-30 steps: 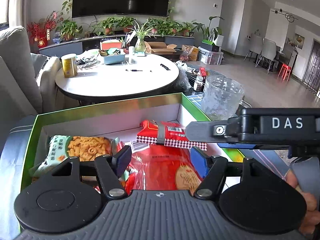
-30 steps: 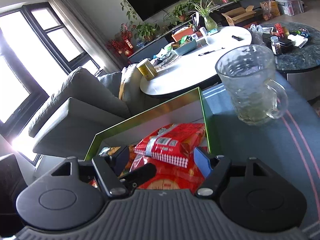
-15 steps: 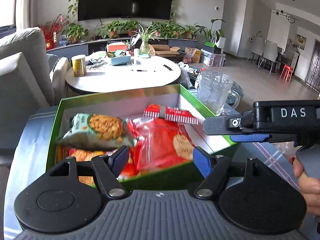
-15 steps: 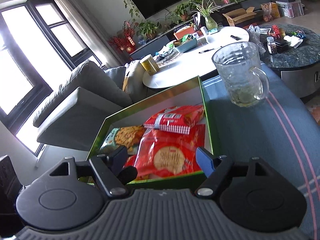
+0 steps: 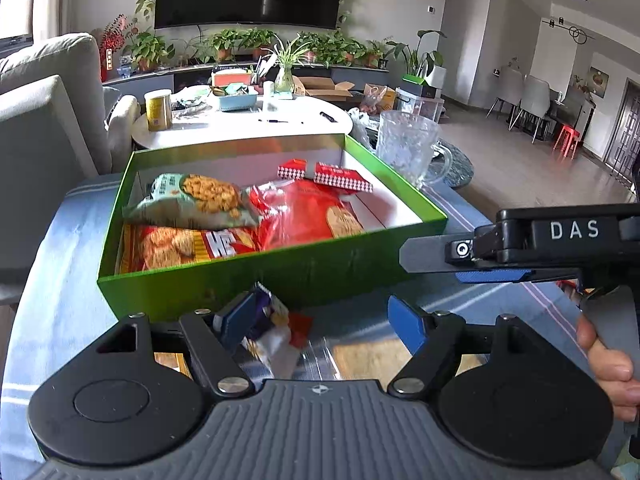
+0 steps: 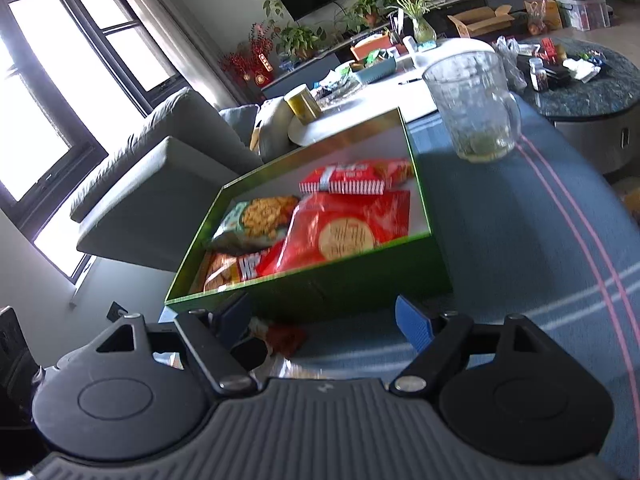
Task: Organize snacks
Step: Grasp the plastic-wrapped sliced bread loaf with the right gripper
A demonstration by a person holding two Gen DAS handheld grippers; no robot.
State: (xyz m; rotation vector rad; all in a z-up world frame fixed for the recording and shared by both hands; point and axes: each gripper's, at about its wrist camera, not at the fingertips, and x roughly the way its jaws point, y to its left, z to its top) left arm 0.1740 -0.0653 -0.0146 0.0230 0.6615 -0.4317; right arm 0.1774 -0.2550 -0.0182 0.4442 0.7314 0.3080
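The blue-clothed worktop (image 5: 60,264) carries a green box (image 5: 280,276) with a glass mug (image 5: 408,148) just beyond its far right corner. Inside the box lie a red cracker bag (image 5: 316,216), a pale green snack bag (image 5: 192,200), an orange biscuit pack (image 5: 180,244) and a red-and-white packet (image 5: 332,174). Loose snack packets (image 5: 272,332) lie on the worktop before the box. The left gripper (image 5: 320,318) is opening, its left pad beside these packets, gripping nothing. The right gripper (image 6: 324,318) is also opening, empty.
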